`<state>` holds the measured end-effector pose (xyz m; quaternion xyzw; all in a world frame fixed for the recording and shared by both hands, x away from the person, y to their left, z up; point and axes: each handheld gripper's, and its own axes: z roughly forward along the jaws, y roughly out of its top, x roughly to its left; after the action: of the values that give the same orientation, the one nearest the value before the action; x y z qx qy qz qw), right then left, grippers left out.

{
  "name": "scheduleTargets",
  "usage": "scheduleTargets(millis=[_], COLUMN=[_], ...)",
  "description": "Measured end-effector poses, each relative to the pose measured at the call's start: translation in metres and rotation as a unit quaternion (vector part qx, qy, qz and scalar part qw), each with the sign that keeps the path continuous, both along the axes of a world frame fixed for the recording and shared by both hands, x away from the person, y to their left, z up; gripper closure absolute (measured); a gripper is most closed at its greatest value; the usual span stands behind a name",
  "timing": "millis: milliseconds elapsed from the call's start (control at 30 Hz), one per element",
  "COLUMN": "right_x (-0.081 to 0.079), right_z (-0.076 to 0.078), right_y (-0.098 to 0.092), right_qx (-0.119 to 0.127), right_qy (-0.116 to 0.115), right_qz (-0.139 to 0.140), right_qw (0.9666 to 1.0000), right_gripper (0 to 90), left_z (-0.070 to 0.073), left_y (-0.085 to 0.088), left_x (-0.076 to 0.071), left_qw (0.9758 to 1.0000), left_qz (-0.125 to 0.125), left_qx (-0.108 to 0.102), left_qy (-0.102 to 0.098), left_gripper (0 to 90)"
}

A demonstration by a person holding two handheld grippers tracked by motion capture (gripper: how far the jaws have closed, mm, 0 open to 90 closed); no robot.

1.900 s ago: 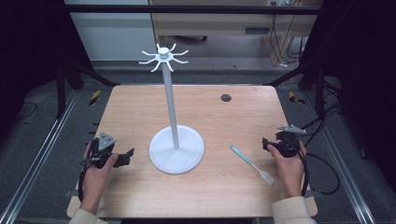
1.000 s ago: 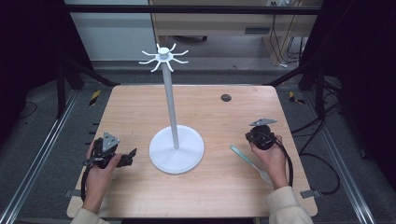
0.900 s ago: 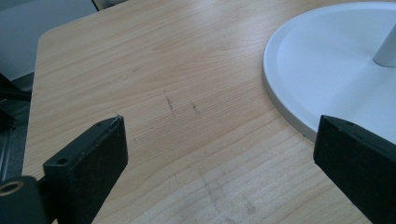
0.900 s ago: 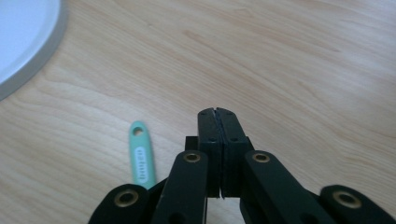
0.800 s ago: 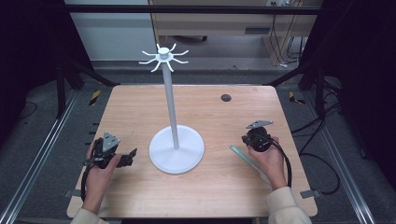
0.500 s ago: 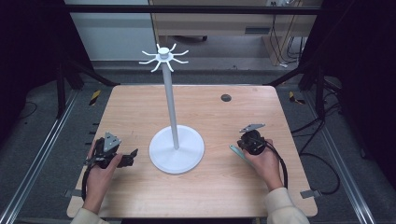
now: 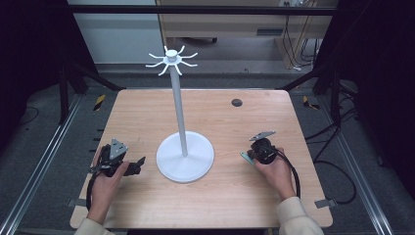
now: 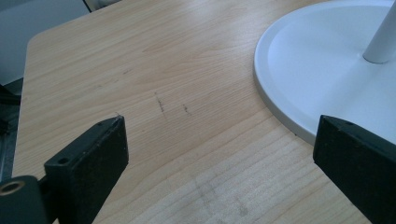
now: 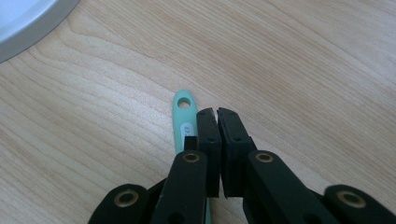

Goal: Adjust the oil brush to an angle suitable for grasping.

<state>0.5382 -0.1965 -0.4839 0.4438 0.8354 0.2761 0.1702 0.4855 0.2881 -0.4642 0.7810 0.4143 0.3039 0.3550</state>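
- No legible text, brand, number or sign appears in any view.
- The mint-green handle (image 9: 181, 122), lying near the tabletop's right edge, carries a small white mark below its hanging hole; the mark is too small and partly hidden to read.

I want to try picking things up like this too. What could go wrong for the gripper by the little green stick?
The right gripper is shut, with the green stick lying beside its jaws, not between them. It would likely slide over or nudge the stick away unless it opens first. The stick lies flat on the table, so it may be hard to get under. The white stand is near; a swing could bump it.
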Motion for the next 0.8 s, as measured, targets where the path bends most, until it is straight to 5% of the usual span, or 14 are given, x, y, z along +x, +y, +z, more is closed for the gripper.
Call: scheduleTargets(millis=[433, 800], right_x=[0.000, -0.009], right_z=[-0.001, 0.001], right_y=[0.000, 0.010], right_qx=[0.001, 0.000], right_qy=[0.006, 0.026], right_qz=[0.005, 0.050], right_qw=[1.0000, 0.9984], right_gripper=[90.0, 90.0], left_z=[0.000, 0.000], left_y=[-0.001, 0.000], left_x=[0.000, 0.000], left_qw=[1.0000, 1.0000], left_qz=[0.000, -0.001], left_qx=[0.001, 0.001], left_qy=[-0.001, 0.000], left_gripper=[2.9, 2.9])
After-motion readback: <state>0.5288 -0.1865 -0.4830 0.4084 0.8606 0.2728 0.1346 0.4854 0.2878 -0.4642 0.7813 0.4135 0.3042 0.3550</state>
